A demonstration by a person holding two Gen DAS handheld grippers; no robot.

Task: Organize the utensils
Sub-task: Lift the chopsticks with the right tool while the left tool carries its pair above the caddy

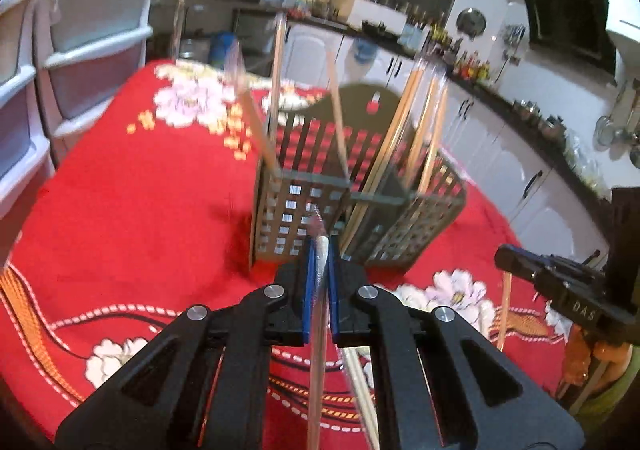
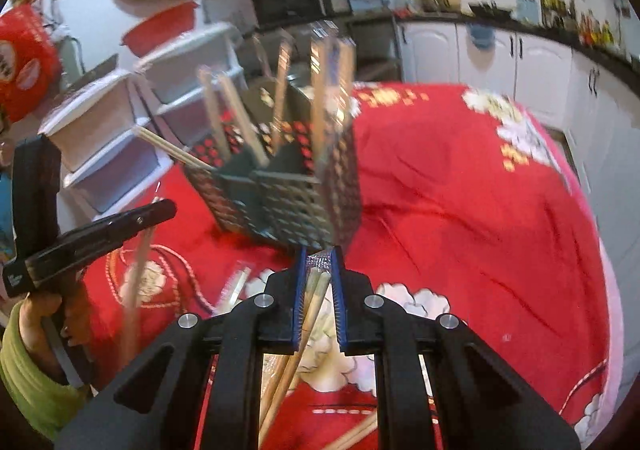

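A grey slotted utensil holder stands on the red flowered tablecloth with several wooden chopsticks upright in it. In the left wrist view my left gripper is shut on a plastic-wrapped chopstick pack, just in front of the holder. My right gripper is shut on a wrapped pair of chopsticks, whose ends hang below the jaws. The holder sits just beyond it. Each gripper shows in the other's view: the right gripper and the left gripper, each with a stick hanging below it.
Loose chopsticks lie on the cloth near the grippers. A white plastic drawer unit stands beside the table. White kitchen cabinets under a cluttered counter run past the far edge. A hand in a green sleeve holds the left gripper.
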